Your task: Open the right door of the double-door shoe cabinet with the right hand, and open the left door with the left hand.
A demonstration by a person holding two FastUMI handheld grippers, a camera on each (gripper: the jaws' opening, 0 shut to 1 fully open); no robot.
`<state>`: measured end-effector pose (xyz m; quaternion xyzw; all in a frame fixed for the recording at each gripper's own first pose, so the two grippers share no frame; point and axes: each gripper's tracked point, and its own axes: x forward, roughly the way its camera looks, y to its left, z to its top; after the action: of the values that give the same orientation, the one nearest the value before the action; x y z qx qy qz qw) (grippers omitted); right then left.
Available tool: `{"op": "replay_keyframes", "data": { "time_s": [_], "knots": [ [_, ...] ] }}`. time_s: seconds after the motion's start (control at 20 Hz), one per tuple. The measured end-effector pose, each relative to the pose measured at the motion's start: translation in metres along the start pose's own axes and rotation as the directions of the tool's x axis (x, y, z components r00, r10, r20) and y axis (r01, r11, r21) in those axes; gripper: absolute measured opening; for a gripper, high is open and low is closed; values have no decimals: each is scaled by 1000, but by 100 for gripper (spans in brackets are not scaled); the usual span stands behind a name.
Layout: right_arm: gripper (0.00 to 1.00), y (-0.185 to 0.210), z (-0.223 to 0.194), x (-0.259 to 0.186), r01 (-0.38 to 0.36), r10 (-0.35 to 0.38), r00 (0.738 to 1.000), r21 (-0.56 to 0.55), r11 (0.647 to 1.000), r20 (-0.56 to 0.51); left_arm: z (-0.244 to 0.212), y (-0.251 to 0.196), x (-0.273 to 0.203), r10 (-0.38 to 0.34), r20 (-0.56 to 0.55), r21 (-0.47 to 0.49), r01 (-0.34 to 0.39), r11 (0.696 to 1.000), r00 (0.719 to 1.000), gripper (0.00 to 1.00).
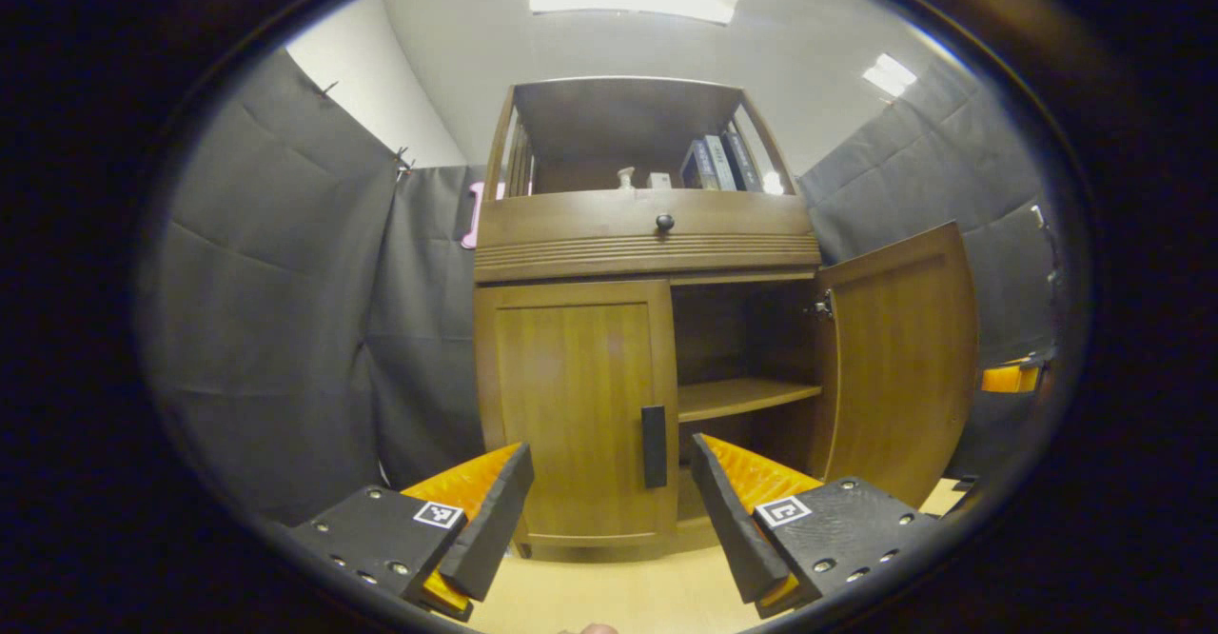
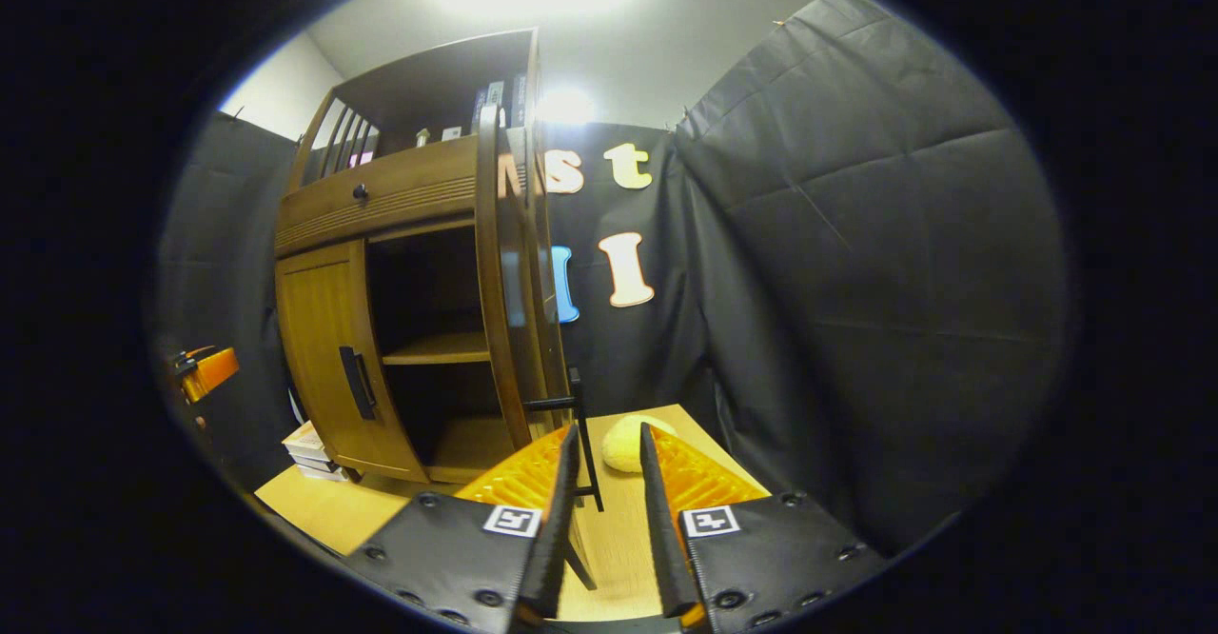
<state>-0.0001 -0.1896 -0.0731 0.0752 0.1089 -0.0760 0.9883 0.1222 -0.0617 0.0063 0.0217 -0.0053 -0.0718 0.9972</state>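
The wooden shoe cabinet (image 1: 647, 234) stands straight ahead in the left gripper view. Its left door (image 1: 571, 406) is closed, with a dark vertical handle (image 1: 654, 445) at its inner edge. The right door (image 1: 899, 358) is swung wide open, baring a shelf (image 1: 747, 396). My left gripper (image 1: 609, 453) is open, a short way in front of the left door's handle and touching nothing. In the right gripper view the open right door (image 2: 500, 282) is edge-on. Its thin bar handle (image 2: 580, 415) sits in the narrow gap of my right gripper (image 2: 607, 439), beside one finger and apart from the other.
Books and small items sit on the cabinet's top shelf (image 1: 714, 163), above a drawer with a round knob (image 1: 664, 223). A pale yellow soft object (image 2: 623, 444) lies on the wooden floor behind the open door. A stack of books (image 2: 309, 448) rests by the cabinet's base. Black cloth walls close in.
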Motion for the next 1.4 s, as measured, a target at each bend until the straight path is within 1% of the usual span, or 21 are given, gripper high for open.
{"op": "replay_keyframes", "data": {
  "time_s": [0.05, 0.15, 0.2, 0.25, 0.3, 0.35, 0.45, 0.6, 0.8, 0.95, 1.1, 1.4],
  "knots": [
    [63, -2, 6, -8, 12, -12, 1000, -2, 1000, 18, -2, -3, 9, -8, -1, -1, 8, 1000, 1000, 96],
    [100, -13, 20, -28, 69, -66, 995, -28, 997, 70, -3, -14, 29, -31, 4, 0, 31, 1000, 1000, 96],
    [92, -19, 24, -35, 97, -92, 991, -44, 994, 92, -4, -18, 39, -43, 8, 0, 43, 999, 999, 96],
    [92, -21, 28, -44, 114, -108, 988, -53, 992, 109, -6, -24, 48, -52, 9, -3, 52, 999, 999, 96],
    [97, -21, 31, -53, 124, -117, 986, -60, 990, 117, -8, -29, 58, -60, 10, -9, 60, 998, 998, 96],
    [92, -22, 31, -58, 132, -123, 985, -67, 989, 117, -11, -33, 65, -67, 8, -17, 67, 998, 998, 96],
    [92, -26, 25, -69, 154, -145, 984, -92, 984, 105, -14, -35, 82, -58, 12, -40, 58, 998, 998, 96],
    [92, -41, 19, -85, 219, -206, 973, -130, 967, 106, -23, -36, 101, -50, 14, -61, 50, 997, 999, 96],
    [92, -49, 5, -98, 248, -242, 968, -109, 962, 67, -42, -34, 138, -29, 1, -64, 29, 998, 1000, 96],
    [94, -58, 3, -101, 279, -276, 960, -106, 954, 47, -64, -42, 161, -42, -39, -80, 39, 996, 998, 95],
    [94, -62, 3, -102, 310, -308, 951, -101, 945, 42, -76, -44, 183, -36, -63, -68, 32, 997, 997, 96],
    [94, -70, -8, -106, 351, -351, 936, -83, 933, 10, -102, -44, 206, -29, -109, -65, 22, 998, 994, 96]
  ]
}}
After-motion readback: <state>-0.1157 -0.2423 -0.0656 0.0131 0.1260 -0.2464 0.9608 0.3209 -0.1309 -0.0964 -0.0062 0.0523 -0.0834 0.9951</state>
